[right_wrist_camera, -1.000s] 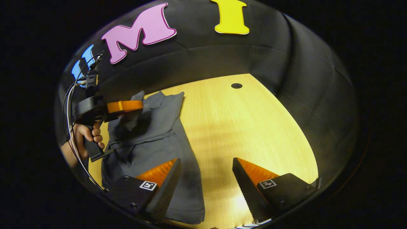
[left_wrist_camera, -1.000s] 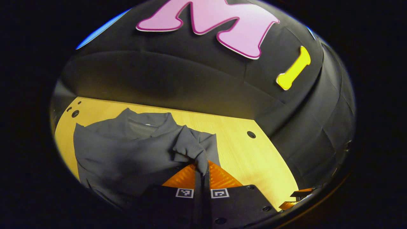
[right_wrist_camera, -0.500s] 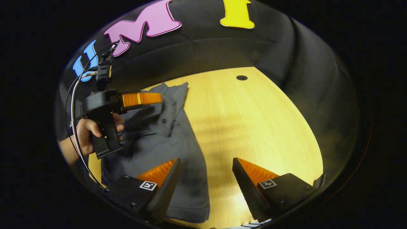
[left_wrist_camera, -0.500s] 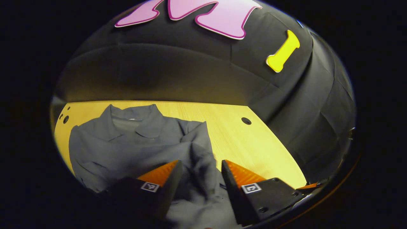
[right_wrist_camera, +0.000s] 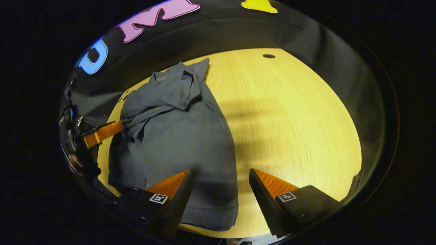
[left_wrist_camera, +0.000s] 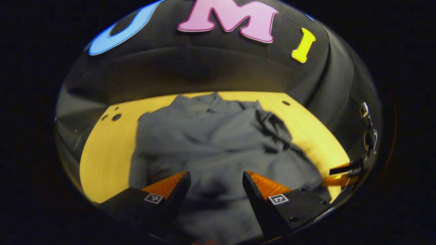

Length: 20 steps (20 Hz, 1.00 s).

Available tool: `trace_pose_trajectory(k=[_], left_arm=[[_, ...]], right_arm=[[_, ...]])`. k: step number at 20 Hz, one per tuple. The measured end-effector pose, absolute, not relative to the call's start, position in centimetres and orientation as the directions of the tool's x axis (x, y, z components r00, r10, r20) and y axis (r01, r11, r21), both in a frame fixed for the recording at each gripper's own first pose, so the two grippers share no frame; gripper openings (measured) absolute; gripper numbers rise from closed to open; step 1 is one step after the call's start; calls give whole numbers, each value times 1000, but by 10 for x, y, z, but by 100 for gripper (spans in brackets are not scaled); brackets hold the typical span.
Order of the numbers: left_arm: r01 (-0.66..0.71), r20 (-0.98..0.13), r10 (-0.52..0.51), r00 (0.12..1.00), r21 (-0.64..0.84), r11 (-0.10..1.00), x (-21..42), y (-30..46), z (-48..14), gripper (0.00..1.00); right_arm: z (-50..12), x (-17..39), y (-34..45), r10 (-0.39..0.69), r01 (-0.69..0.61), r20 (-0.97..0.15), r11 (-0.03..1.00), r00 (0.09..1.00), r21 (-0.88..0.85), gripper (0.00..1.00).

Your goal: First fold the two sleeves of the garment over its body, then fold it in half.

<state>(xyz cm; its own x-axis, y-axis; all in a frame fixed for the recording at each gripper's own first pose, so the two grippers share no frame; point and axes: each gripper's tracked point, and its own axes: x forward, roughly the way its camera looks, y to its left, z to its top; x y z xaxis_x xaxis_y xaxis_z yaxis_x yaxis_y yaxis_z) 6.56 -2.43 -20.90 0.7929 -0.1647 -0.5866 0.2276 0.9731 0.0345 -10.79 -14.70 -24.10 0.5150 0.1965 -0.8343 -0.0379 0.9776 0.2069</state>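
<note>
I've got both grippers — left gripper (left_wrist_camera: 215, 183), right gripper (right_wrist_camera: 220, 180) — spread wide and empty above the grey garment (right_wrist_camera: 184, 136) on the yellow wooden table (right_wrist_camera: 289, 112), black cloth wall (right_wrist_camera: 238, 34) behind.

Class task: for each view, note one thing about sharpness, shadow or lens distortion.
Left gripper view: the grey shirt looks soft with motion blur; the wooden table edge bows from the fisheye. Right gripper view: sharper wood grain, faint shadow bands cross the table.

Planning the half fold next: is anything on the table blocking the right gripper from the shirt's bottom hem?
Nothing visible. The open right gripper hovers just above the hem of the grey shirt, on the wooden table.
</note>
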Motion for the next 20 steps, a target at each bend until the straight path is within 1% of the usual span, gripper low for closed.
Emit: trace_pose_trajectory(k=[4,7,10,13,14,15,20], left_arm=[[125,-664,-54,746,60,990,-21,49,-249,96],[46,-682,-5,732,42,998,-61,84,-265,96],[-13,-687,19,726,14,1000,-78,101,-276,96],[-36,-703,32,711,9,999,-91,107,-290,96],[-37,-707,31,706,7,999,-96,108,-295,92],[-35,-706,34,708,13,999,-99,108,-294,96],[-7,-712,34,701,40,999,-104,99,-298,98]], right_arm=[[-257,-139,-139,197,-5,-859,975,472,221,99],[-259,-148,-135,185,-5,-862,978,472,207,99],[-259,-164,-125,192,-23,-868,979,458,204,99],[-259,-172,-113,197,-47,-872,979,449,197,99],[-259,-172,-108,204,-54,-871,978,447,201,99],[-259,-173,-104,209,-61,-872,977,443,203,99],[-260,-174,-69,243,-109,-870,970,430,217,100]])
